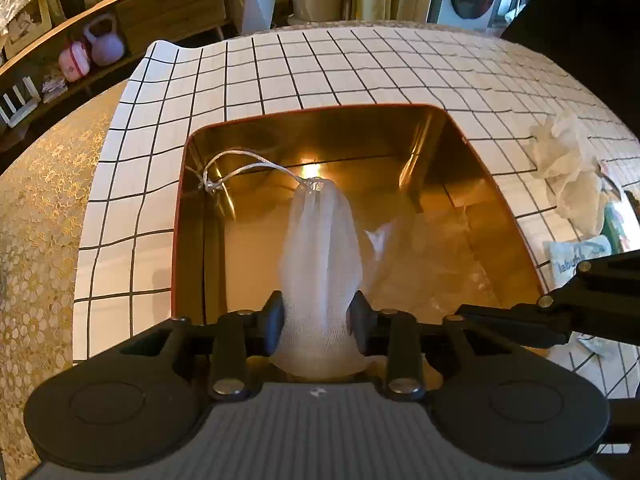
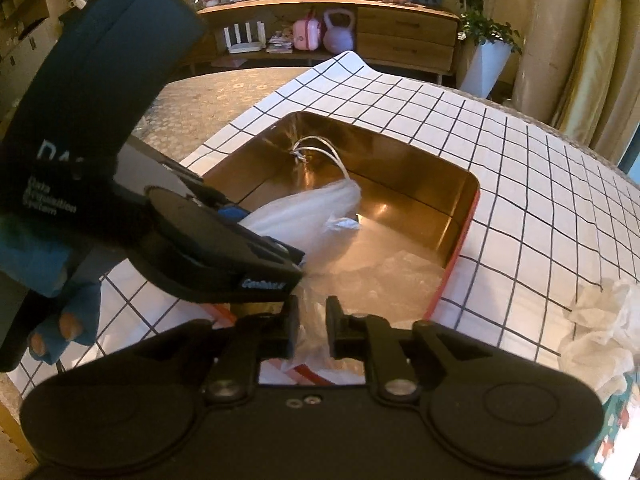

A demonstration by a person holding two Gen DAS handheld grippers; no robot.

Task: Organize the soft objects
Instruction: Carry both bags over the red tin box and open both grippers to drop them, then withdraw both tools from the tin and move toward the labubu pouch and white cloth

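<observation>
A white cloth with a black grid [image 1: 360, 76] is covering the tabletop, and a gold-lined tin with a red rim [image 1: 420, 152] is sitting open on it. Nearest, the left gripper [image 1: 316, 320] is clamping a white mesh pouch [image 1: 320, 248] between its pads, holding it over the tin so its gathered neck and silver cord [image 1: 236, 168] are reaching toward the tin's far corner. The right gripper [image 2: 312, 328] is pinching what looks like a clear plastic bag [image 2: 376, 280] at the tin's near edge, though the film is hard to make out. Off to the side, crumpled white tissue [image 2: 600, 328] is lying on the cloth. Beyond, a wooden sideboard [image 2: 404, 36] is holding a lilac kettlebell [image 2: 339, 32].
</observation>
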